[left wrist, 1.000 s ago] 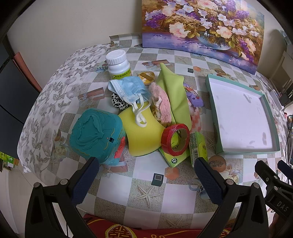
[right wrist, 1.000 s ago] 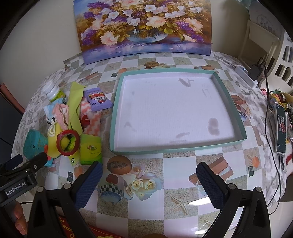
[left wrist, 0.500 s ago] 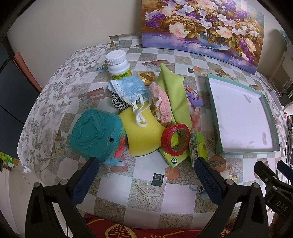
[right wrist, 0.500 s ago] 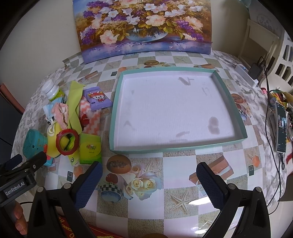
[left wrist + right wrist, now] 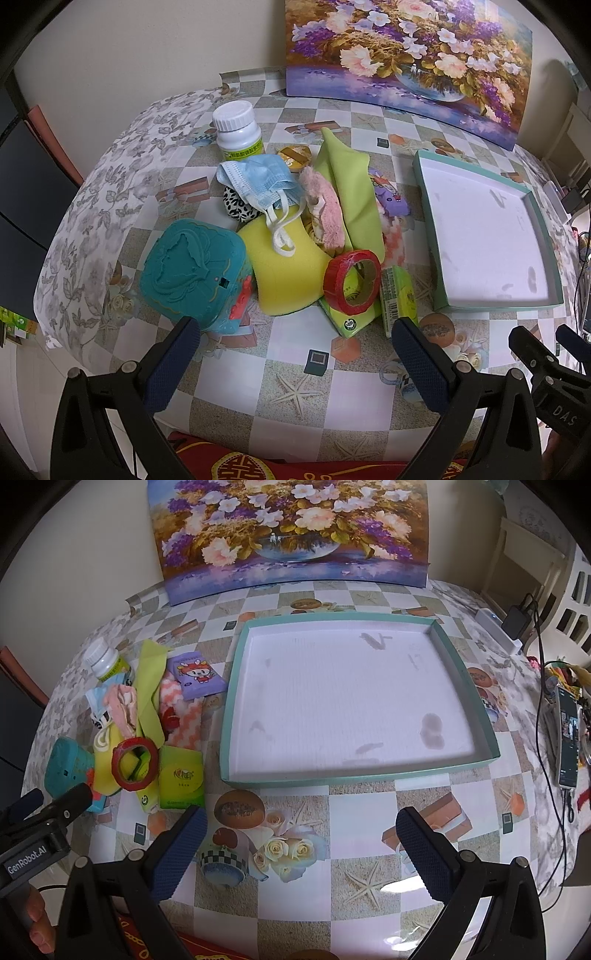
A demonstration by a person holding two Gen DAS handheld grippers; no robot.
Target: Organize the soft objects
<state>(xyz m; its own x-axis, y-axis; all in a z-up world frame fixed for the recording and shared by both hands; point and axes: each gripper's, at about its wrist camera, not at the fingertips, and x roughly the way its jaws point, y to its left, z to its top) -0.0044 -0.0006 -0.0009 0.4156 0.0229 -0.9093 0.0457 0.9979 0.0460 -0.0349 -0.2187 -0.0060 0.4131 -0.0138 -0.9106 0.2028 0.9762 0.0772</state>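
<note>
Change since the earlier frames: none of substance. The pile, the tray and both claws hold the same positions through the last second. Judgement: sorting has not begun; every item is still to be moved.

Left claw [image 5: 295, 354]: released, jaws spread wide, grasping nothing, hovering over the near table [image 5: 295, 391] edge, short of the pile. Right claw [image 5: 301, 843]: likewise released and empty, hovering near the front of the tray [image 5: 369, 777].

Landmark: the teal-rimmed tray, which holds nothing. All task items lie in one heap to its left, none inside it. Nearest the tray are a green tissue pack [image 5: 399, 295] and a purple cartoon packet [image 5: 197, 674]. Further left sit a red tape roll [image 5: 352, 277], a yellow sponge [image 5: 284, 273], a light green cloth [image 5: 351, 192], a pink fluffy piece [image 5: 325, 206] and a blue face mask [image 5: 258, 181]. Furthest from the tray stand a teal box [image 5: 195, 273] and a white bottle [image 5: 238, 129].

View differences: the left wrist view alone shows a leopard-print item [image 5: 236, 208] under the mask and a small gold-wrapped piece [image 5: 293, 155] behind it. The right wrist view alone shows the tray's whole floor, a pink zigzag cloth [image 5: 188, 720] just left of the tray, and a phone [image 5: 567, 738] with cables well to the right of the tray.
</note>
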